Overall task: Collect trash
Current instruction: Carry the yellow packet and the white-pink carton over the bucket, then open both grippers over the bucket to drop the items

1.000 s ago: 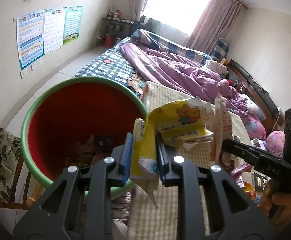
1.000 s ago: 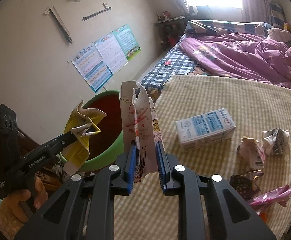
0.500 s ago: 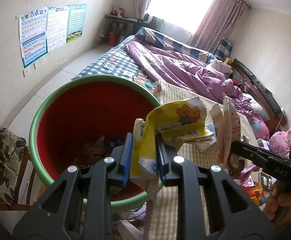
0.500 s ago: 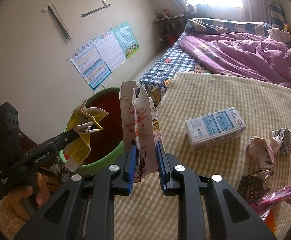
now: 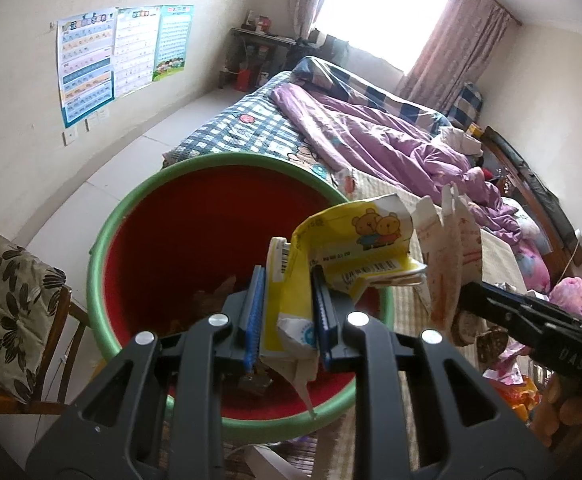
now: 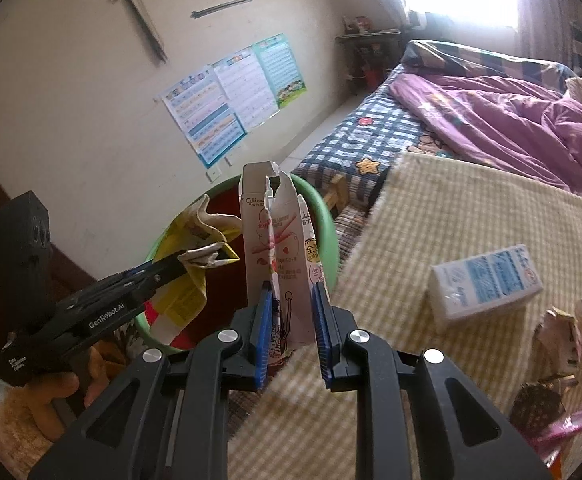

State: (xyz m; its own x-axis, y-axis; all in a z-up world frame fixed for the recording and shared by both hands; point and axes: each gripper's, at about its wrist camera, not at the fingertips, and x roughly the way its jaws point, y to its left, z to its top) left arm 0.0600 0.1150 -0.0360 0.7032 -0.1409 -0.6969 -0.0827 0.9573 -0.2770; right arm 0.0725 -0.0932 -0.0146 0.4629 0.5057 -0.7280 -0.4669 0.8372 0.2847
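Left fingers: clenched; I see the blue pads (image 5: 255,312) pinching a crumpled yellow wrapper (image 5: 347,252) printed with two cartoon bears and barcodes.
Left gripper (image 5: 287,316): I have it tilted down over the red inside of the bin, the wrapper's torn lower end hanging past the pads toward the near rim.
Right fingers: clenched too; their blue pads (image 6: 265,320) grasp a torn white-and-pink Glico snack box (image 6: 279,256), which stands upright between them with its ragged top open.
Right gripper (image 6: 291,320): I see it beside the bin's edge, above the border of the mat; from the left wrist camera it enters at the right with the box just beside the yellow wrapper.
Bin (image 5: 103,280): round, green-rimmed, red inside, with brownish scraps at the bottom; it stands at the foot of the bed.
Hands: a hand (image 6: 51,392) grips the left tool's handle at the lower left of the right wrist view.
Mat (image 6: 471,220): a yellow-checked woven sheet on the bed, bearing the trash I have not collected yet.
Remaining trash: a white-and-blue carton (image 6: 487,280) lying flat, crumpled paper wads (image 6: 571,324) near the right edge, and a pink plastic wrapper (image 6: 567,424) below them.
Bedding: a purple duvet (image 5: 375,136) over a blue-checked sheet.
Wall: study posters (image 5: 119,56) are taped up.
Chair: a leaf-patterned cushion (image 5: 7,312) sits left of the bin.
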